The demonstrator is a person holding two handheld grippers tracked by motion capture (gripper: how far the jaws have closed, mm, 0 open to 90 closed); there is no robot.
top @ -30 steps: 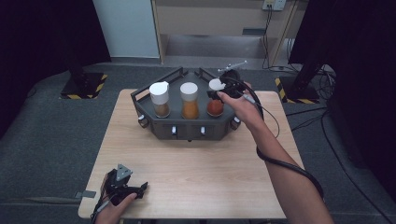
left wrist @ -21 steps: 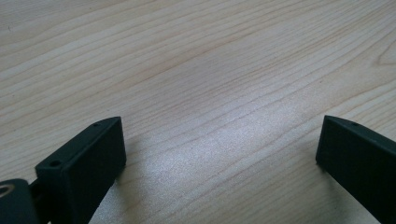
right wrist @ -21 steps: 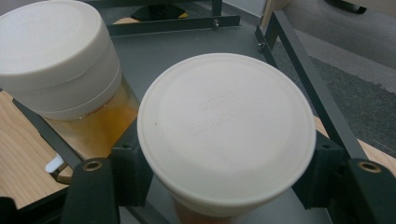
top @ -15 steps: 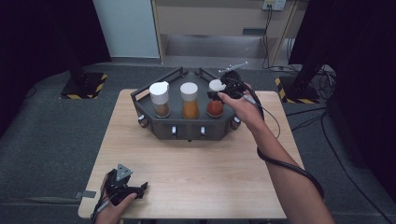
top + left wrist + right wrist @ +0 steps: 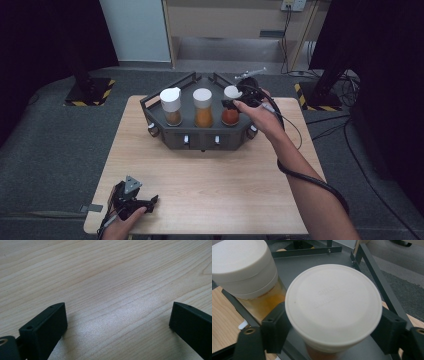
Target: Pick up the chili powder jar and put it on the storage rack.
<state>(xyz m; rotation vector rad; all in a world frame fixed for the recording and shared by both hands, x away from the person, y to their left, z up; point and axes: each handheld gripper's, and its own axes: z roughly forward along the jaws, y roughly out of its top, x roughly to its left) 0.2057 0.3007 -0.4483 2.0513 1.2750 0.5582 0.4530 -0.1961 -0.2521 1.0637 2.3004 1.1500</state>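
At the upper right of the rack [image 5: 165, 137], the right gripper [image 5: 235, 104] straddles the white lid of the red jar [image 5: 230, 116]. Its jaws have just been opening, and they seem barely clear of the lid. 2 more jars stand to the left. The left gripper [image 5: 131, 200], jaws wide and holding nothing, rests low on the table [image 5: 215, 190].

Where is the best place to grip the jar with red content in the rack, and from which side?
Grip the red jar around its white cap, coming from above. It stands upright in the dark rack with the orange jar close beside it, so only the round cap is free. The right tool already straddles it.
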